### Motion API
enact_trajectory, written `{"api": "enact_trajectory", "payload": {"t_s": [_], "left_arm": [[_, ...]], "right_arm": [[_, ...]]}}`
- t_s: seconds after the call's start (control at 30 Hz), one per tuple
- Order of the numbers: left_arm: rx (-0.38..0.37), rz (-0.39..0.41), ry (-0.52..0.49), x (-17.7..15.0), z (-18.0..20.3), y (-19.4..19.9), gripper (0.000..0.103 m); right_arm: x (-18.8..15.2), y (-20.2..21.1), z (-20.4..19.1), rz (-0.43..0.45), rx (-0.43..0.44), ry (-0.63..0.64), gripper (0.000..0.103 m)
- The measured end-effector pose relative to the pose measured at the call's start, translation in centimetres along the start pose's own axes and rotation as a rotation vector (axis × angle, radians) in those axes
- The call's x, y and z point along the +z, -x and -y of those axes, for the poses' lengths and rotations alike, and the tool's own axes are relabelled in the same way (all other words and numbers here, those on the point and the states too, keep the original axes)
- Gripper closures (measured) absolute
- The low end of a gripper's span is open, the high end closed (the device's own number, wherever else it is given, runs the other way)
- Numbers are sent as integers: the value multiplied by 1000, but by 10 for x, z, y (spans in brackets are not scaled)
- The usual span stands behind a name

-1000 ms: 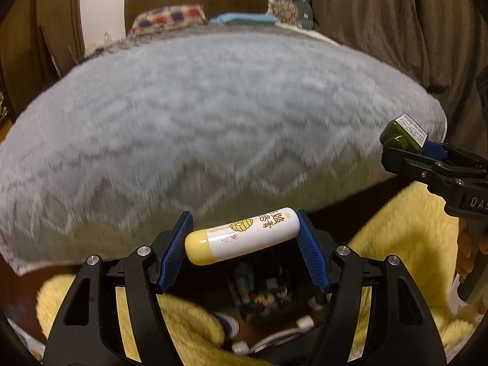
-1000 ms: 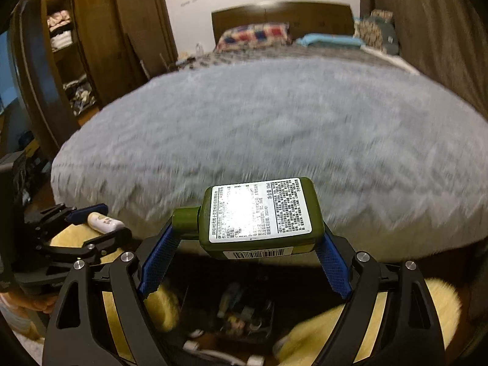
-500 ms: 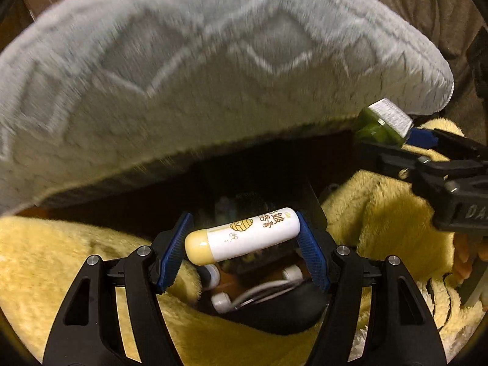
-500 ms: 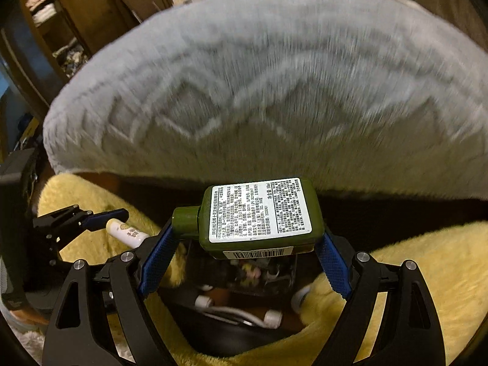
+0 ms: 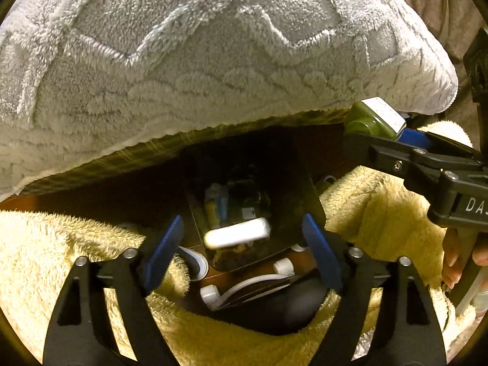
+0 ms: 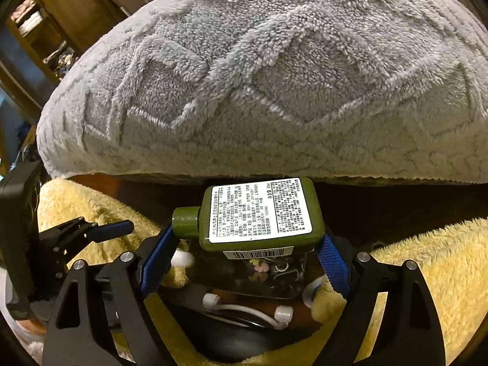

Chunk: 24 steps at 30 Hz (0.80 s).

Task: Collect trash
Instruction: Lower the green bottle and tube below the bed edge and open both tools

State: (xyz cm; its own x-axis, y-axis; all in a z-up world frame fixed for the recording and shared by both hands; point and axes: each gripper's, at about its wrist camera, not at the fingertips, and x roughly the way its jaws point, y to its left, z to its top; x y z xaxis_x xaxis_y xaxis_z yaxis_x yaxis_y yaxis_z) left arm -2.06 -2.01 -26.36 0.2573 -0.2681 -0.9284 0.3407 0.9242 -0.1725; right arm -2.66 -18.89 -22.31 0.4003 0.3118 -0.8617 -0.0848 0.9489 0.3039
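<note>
Left wrist view: left gripper (image 5: 241, 245), jaws just opened and apart, white-and-yellow plastic tube (image 5: 237, 237) loose between them, long axis across the jaws, over the dark bin (image 5: 253, 207) below the grey fleece bed edge (image 5: 213, 70). Right wrist view: right gripper (image 6: 244, 251) clamps the green rectangular plastic bottle (image 6: 259, 213), cap left, above that bin (image 6: 244, 277); yellow fleece (image 6: 427, 262) flanks it.

The white tube (image 5: 237, 236) is a motion-blurred smear over the dark bin (image 5: 308, 195), its print unreadable. The bin's contents are too dim to name (a few pale scraps at most), and in the right wrist view the green bottle (image 6: 259, 210) covers its far side. Whether the right pad at the bottle's cap touches it cannot be told. The grey blanket (image 5: 213, 61) hides whatever it lies on and runs off the frame.
</note>
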Motion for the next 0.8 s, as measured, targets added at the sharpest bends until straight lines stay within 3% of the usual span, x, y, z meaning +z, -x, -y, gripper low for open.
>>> {"api": "enact_trajectory", "payload": {"t_s": [0.1, 0.33, 0.8], "left_arm": [[11, 6, 3, 4, 0, 3, 19], [41, 45, 3, 12, 2, 31, 13], [159, 243, -21, 26, 12, 111, 8]], "right_arm": [[3, 4, 3, 14, -6, -10, 4], [14, 25, 12, 67, -43, -25, 3], [21, 85, 4, 242, -181, 14, 3]]}}
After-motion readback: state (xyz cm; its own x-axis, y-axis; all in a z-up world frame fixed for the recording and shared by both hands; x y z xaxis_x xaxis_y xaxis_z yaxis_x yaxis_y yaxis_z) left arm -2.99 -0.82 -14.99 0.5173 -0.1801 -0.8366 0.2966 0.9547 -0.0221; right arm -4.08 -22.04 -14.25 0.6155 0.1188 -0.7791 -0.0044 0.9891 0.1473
